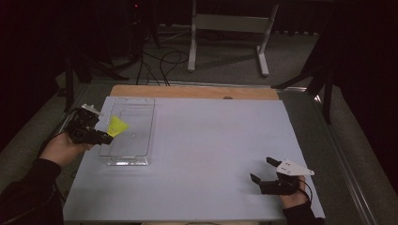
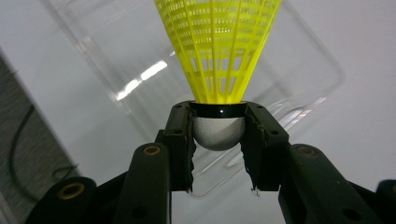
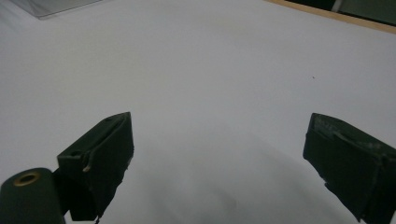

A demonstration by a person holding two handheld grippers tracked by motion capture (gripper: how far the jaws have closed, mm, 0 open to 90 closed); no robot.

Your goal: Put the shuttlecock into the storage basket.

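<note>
A yellow plastic shuttlecock (image 1: 117, 126) with a white rounded cork base (image 2: 218, 132) is held by my left gripper (image 1: 107, 137), whose jaws are shut on the base. The yellow skirt (image 2: 218, 46) points away from the gripper, over a clear plastic tray (image 1: 146, 125) at the table's left side. The tray's floor and rim (image 2: 327, 74) lie right behind the shuttlecock. My right gripper (image 1: 263, 170) rests low near the table's front right, its jaws wide open over bare white surface with nothing between its fingertips (image 3: 105, 154).
The white table top (image 1: 216, 145) has a wooden strip (image 1: 197, 91) along its far edge. Beyond it, on the grey carpet, stand a white frame stand (image 1: 230, 28) and loose black cables (image 1: 159, 63). Dark stands flank both sides.
</note>
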